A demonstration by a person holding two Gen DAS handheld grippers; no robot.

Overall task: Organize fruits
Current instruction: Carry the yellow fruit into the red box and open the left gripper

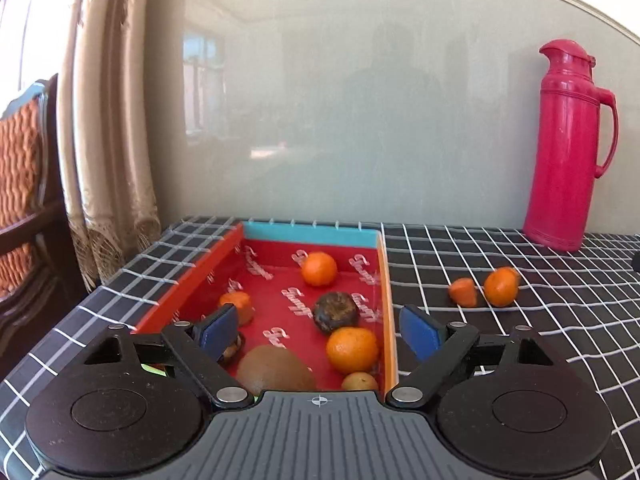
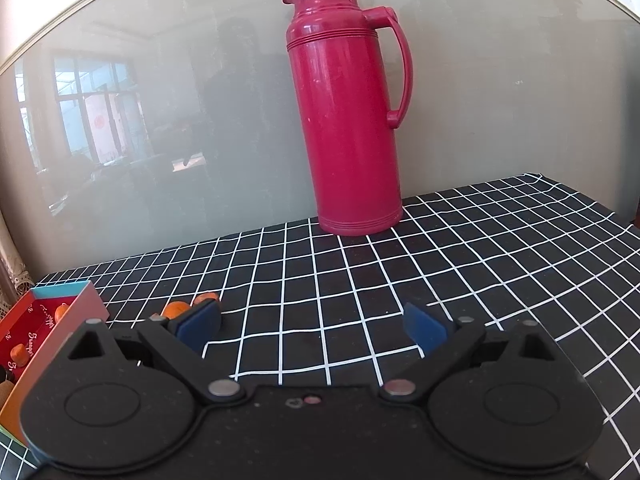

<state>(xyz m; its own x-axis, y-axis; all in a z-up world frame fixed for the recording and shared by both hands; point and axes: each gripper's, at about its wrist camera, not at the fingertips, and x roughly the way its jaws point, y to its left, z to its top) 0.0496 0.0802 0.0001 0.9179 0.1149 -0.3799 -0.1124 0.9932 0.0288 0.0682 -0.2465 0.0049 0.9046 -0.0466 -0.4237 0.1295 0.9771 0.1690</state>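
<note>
A red box (image 1: 188, 276) with a blue far wall holds several fruits: an orange (image 1: 319, 268) at the back, a dark wrinkled fruit (image 1: 335, 311), a larger orange (image 1: 352, 350), a brown kiwi (image 1: 276, 370) and a small orange piece (image 1: 239, 305). My left gripper (image 1: 320, 332) stands open over the box's near end, nothing pressed between its blue pads. Two oranges (image 1: 500, 287) (image 1: 463, 292) lie on the checked cloth to the right of the box. My right gripper (image 2: 312, 326) is open and empty above the cloth; the oranges (image 2: 176, 309) peek out behind its left finger.
A tall pink thermos jug (image 2: 344, 120) stands at the back by the glossy wall. The black-and-white checked tablecloth (image 2: 480, 248) covers the table. A curtain (image 1: 108, 120) and a chair (image 1: 24, 200) are off the table's left edge.
</note>
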